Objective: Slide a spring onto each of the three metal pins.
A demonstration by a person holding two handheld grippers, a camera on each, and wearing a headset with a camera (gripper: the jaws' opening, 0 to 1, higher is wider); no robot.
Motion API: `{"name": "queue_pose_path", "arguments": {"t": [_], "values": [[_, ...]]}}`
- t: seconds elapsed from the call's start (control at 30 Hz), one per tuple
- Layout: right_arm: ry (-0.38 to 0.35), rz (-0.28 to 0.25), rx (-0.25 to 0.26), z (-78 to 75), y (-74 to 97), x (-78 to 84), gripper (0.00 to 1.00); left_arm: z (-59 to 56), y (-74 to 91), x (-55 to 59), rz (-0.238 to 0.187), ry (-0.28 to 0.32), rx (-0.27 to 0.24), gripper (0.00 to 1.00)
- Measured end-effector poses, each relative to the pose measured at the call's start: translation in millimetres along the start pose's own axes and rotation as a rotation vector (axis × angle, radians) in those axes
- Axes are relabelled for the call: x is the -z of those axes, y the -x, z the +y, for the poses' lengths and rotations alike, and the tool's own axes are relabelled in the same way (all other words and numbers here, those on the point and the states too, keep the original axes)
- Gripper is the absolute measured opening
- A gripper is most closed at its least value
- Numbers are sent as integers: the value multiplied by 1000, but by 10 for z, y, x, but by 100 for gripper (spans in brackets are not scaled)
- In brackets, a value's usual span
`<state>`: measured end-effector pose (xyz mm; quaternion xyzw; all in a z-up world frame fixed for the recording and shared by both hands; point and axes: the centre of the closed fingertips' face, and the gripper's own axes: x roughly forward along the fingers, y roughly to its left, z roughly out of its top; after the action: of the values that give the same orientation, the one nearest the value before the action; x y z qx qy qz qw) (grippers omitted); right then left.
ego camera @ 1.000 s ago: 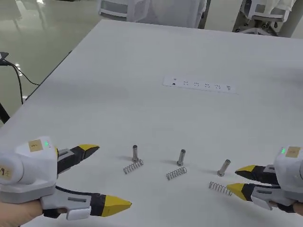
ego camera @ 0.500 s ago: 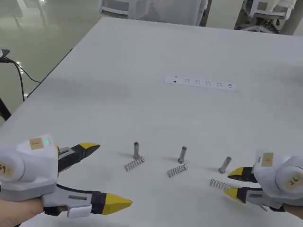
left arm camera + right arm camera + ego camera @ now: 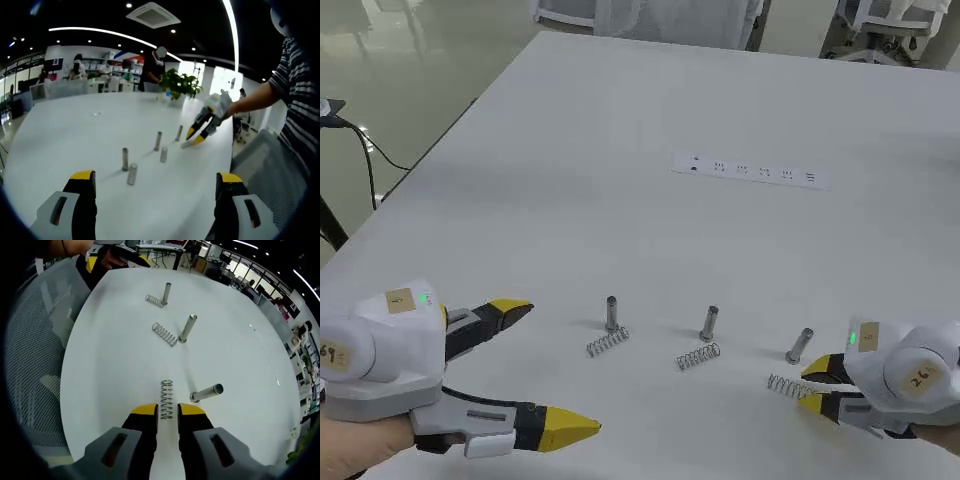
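Three short metal pins [image 3: 612, 312] [image 3: 710, 322] [image 3: 800, 345] stand in a row on the white table, each with a spring lying in front: left spring [image 3: 608, 342], middle spring [image 3: 698, 356], right spring [image 3: 788, 385]. My right gripper [image 3: 812, 386] sits low at the right spring's end. In the right gripper view its jaws are narrowly open, and the near end of that spring [image 3: 166, 399] lies between the tips beside the nearest pin [image 3: 207, 392]. My left gripper [image 3: 545, 368] hovers wide open at the lower left, its jaws [image 3: 156, 176] bare, short of the left pin [image 3: 125, 158].
A white power strip [image 3: 750, 170] lies farther back on the table [image 3: 620, 150]. The table's left edge drops to the floor, with a cable there. A mesh chair [image 3: 40, 340] stands by the near edge. A person's striped sleeve [image 3: 295, 90] shows at the right.
My right gripper has moved left toward the right spring and its jaws have narrowed around the spring's end. The left gripper has held still. The head camera has shifted slightly.
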<state>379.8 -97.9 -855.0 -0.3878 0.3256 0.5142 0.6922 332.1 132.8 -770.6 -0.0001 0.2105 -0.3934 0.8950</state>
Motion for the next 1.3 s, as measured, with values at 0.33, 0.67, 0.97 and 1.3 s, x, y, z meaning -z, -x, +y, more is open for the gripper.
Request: {"name": "queue_pose_path", "arguments": {"t": [0.33,0.67,0.97,1.3], "values": [[14,6,-20,14,-47,-3,10,-2,12,12,2,2,1,97],[10,16,-35,14,-72,12,8,-35,26,2,6,-3,10,97],[27,17,-44,46,-54,34,8,-104,-4,-17,13,-15,31,96],[47,0,-32,55,73,-79,8,-190,-65,-17,27,-30,72,92]]}}
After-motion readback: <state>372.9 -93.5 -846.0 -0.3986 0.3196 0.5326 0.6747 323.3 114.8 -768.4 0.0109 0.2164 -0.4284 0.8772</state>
